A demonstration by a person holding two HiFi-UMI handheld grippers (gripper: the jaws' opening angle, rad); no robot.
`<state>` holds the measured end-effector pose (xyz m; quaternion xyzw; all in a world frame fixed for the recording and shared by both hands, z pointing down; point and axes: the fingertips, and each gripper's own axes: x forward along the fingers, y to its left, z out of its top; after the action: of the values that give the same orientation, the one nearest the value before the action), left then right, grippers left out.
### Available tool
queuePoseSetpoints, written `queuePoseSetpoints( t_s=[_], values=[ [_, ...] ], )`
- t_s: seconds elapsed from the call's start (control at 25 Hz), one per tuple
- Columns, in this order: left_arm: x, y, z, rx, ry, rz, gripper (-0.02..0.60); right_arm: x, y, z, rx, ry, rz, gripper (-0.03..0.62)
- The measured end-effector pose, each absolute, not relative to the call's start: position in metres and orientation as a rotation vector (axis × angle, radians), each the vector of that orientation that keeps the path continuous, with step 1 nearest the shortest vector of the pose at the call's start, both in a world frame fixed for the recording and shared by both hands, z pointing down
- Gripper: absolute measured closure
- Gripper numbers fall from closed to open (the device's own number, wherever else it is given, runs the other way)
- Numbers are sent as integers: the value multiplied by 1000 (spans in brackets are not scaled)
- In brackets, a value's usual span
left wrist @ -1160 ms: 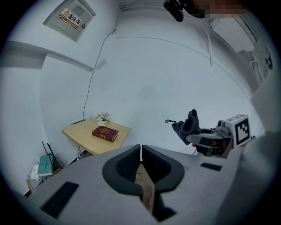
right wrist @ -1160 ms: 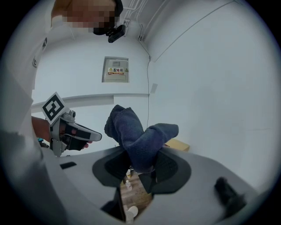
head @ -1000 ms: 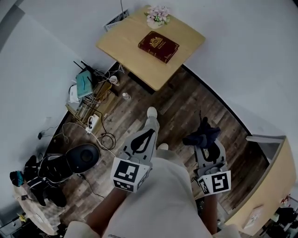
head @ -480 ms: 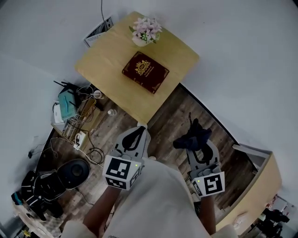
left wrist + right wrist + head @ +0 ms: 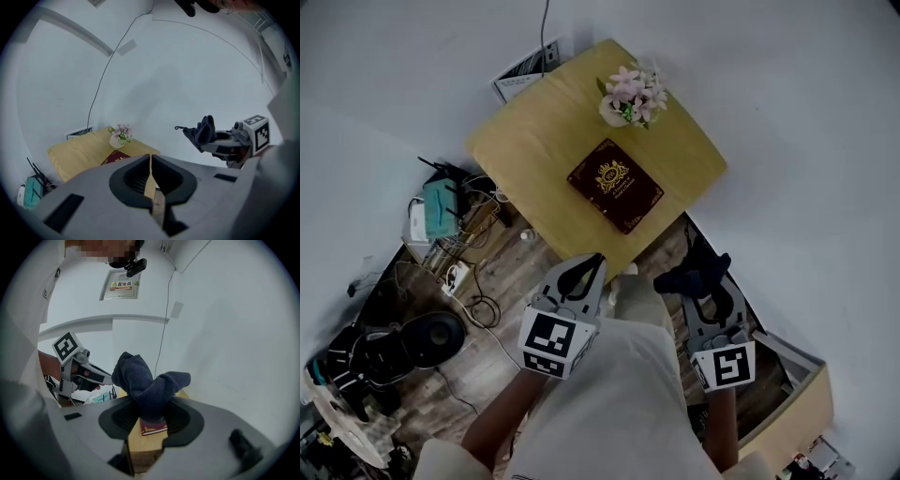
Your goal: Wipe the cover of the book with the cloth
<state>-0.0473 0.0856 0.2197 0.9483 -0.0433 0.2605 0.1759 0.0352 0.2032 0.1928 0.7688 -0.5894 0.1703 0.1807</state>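
Right gripper [image 5: 151, 416]: jaws clamped on the dark blue cloth [image 5: 149, 383], which bunches above them and hides the fingertips in head view. Left gripper [image 5: 150, 164]: jaws together, nothing between. Red book [image 5: 615, 185] lies closed and flat on the wooden table [image 5: 534, 141], flowers [image 5: 631, 97] near it. Both grippers are off the table, apart from the book. In right gripper view the cloth hides most of the book. In left gripper view the gripper body cuts it off.
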Motion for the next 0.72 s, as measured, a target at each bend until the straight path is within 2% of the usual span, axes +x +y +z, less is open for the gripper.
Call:
queuePoseSetpoints(
  t_s=[0.72],
  values=[
    [5, 56, 288, 2537, -477, 869, 558, 89, 135, 295, 1679, -1968, 573, 445]
  ],
)
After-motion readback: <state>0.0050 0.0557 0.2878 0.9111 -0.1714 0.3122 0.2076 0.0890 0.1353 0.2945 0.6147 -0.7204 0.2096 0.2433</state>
